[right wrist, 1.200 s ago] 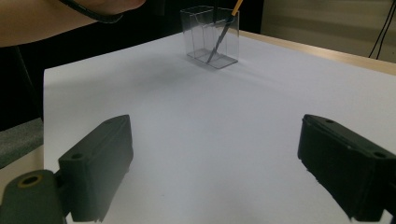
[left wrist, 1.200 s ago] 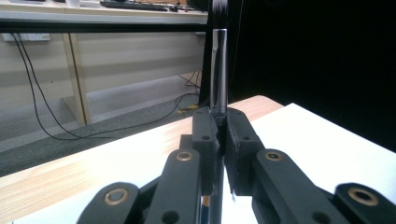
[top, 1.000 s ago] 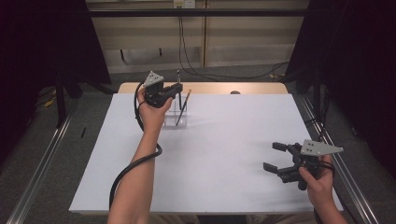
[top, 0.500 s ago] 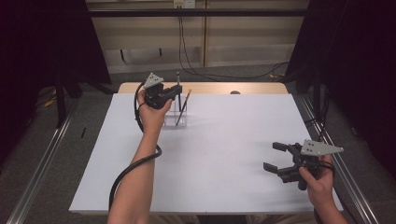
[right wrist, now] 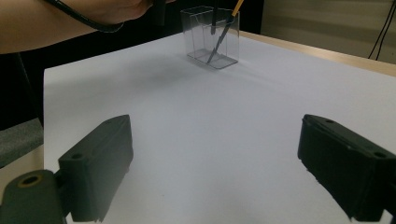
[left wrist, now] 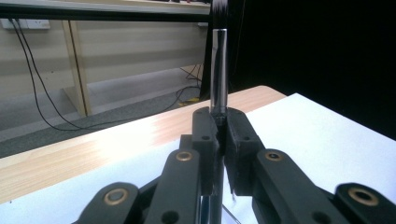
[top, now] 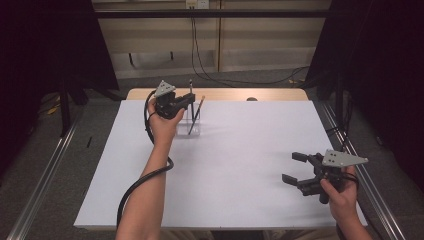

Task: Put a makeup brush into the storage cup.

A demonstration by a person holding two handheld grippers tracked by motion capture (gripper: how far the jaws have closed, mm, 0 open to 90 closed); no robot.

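My left gripper [top: 190,102] hovers over a clear plastic holder [top: 190,126] at the far left of the white table sheet [top: 240,150]. Its jaws are shut on a slim dark glossy pen [left wrist: 218,74] that stands upright, its lower end reaching down into the holder [right wrist: 210,37]. A second pencil with an orange end [top: 198,111] leans inside the holder. My right gripper [top: 294,167] rests low near the front right corner, open, with nothing between its jaws [right wrist: 215,158].
A bare wooden strip of tabletop [top: 225,94] runs along the far edge beyond the sheet. The left arm's cable [top: 137,185] trails back over the sheet. Metal rails [top: 45,165] flank the table, and dark curtains stand on both sides.
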